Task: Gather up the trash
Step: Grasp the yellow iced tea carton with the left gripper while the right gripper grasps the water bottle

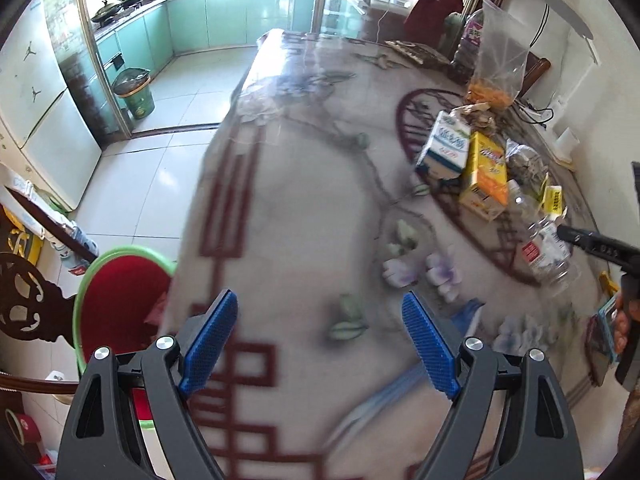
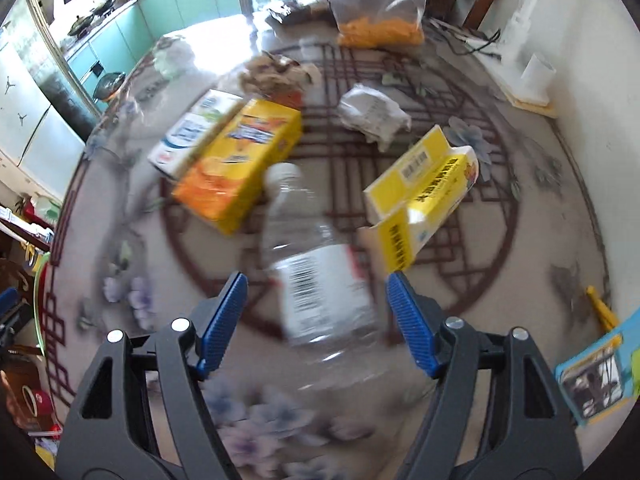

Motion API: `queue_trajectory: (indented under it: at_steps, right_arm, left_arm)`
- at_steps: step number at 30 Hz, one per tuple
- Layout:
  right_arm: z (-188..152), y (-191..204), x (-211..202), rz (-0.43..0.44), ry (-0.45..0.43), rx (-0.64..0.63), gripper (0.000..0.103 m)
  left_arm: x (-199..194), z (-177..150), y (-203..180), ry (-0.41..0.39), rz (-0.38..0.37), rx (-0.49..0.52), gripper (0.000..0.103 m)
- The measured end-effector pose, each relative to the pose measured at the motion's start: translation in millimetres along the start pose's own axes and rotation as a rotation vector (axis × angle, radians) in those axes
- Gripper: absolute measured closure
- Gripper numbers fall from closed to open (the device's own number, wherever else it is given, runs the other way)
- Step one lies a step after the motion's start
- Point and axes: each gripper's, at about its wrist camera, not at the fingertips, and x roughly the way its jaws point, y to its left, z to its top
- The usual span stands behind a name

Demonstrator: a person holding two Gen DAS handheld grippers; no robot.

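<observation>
My right tool (image 2: pixel 316 320) is spread wide around a clear plastic bottle (image 2: pixel 316 280) lying on the desk (image 2: pixel 540 232); its white label shows a barcode, the writing too blurred to read. My left tool (image 1: pixel 320 344) hangs spread above bare desk. Beside the bottle lie an orange-yellow carton (image 2: pixel 240 164) and a yellow box (image 2: pixel 420 196) with Chinese lettering, probably medicine.

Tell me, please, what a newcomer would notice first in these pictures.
First, the clear plastic bottle lying on the table, between the open blue fingers of the right gripper. Beyond it, slightly left, lies a bright yellow-orange carton. The left gripper hangs open over bare patterned tablecloth.
</observation>
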Motion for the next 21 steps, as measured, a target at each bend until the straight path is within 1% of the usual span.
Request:
queue_trajectory:
  at_steps: [3, 5, 10, 12, 13, 16, 18, 21]
  right_arm:
    - [5.1, -9.3, 15.8, 0.044, 0.030, -0.035, 0.032]
    - [5.8, -8.2, 23.7, 0.082, 0.053, -0.066, 0.032]
    - [-1.2, -1.3, 43.0, 0.173, 0.129, -0.134, 0.033]
    - [-7.2, -1.7, 52.4, 0.199, 0.166, -0.145, 0.049]
    - [-11.0, -3.1, 57.3, 0.217, 0.186, -0.146, 0.049]
    - [-16.3, -13.0, 54.5, 0.273, 0.183, -0.120, 0.050]
    - [-18.1, -27.0, 45.8, 0.326, 0.163, -0.070, 0.050]
    - [-16.8, -41.7, 33.5, 0.342, 0.133, -0.045, 0.050]
  left_arm:
    - [2.6, 9.8, -35.0, -0.012, -0.007, 0.017, 0.022]
    - [5.9, 18.3, -57.7, -0.016, -0.015, 0.040, 0.022]
    - [17.3, 55.1, -121.5, -0.043, -0.051, 0.121, 0.022]
    - [27.7, 72.7, -147.3, -0.043, -0.071, 0.158, 0.022]
    - [34.0, 79.7, -157.9, -0.037, -0.074, 0.173, 0.022]
    - [57.5, 99.2, -188.0, -0.007, -0.084, 0.215, 0.022]
    - [76.6, 109.4, -205.6, 0.021, -0.085, 0.241, 0.023]
    - [107.5, 117.9, -224.7, 0.084, -0.068, 0.272, 0.024]
